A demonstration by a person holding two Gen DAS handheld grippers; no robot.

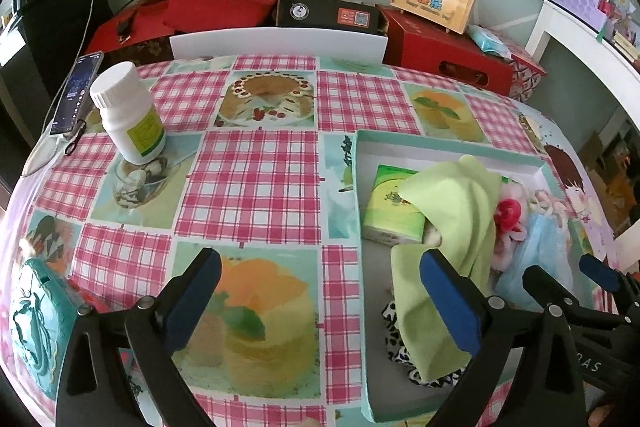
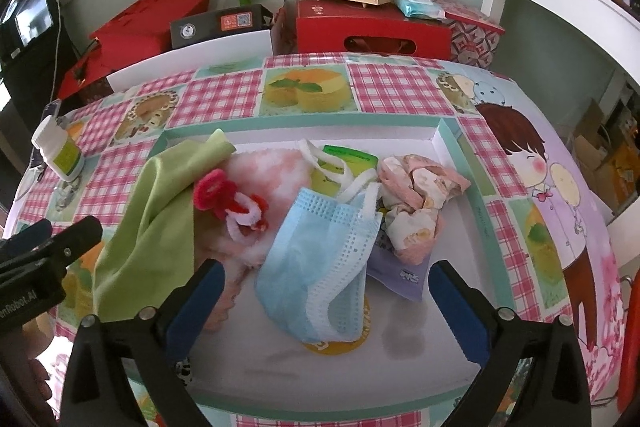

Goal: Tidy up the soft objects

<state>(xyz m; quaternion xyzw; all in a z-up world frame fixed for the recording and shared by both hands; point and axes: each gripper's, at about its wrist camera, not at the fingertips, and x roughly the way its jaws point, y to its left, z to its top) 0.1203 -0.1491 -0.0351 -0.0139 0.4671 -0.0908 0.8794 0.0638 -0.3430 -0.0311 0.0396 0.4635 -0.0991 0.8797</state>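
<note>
Shallow teal box (image 2: pixel 452 143) on the checked desk (image 1: pixel 256 179), holding soft objects: green cloth (image 2: pixel 144 223) draped over its left wall, blue face mask (image 2: pixel 320 259) at centre, crumpled pink cloth (image 2: pixel 416 195) behind. Left claw (image 1: pixel 320 307) and right claw (image 2: pixel 328 311) both spread apart, gripping nothing. White bottle (image 1: pixel 128 115) stands far left.

tablecloth (image 1: pixel 256 187): glossy plastic, seemingly | green cloth (image 2: pixel 152 211): matt | mask (image 2: pixel 316 267): nonwoven
</note>
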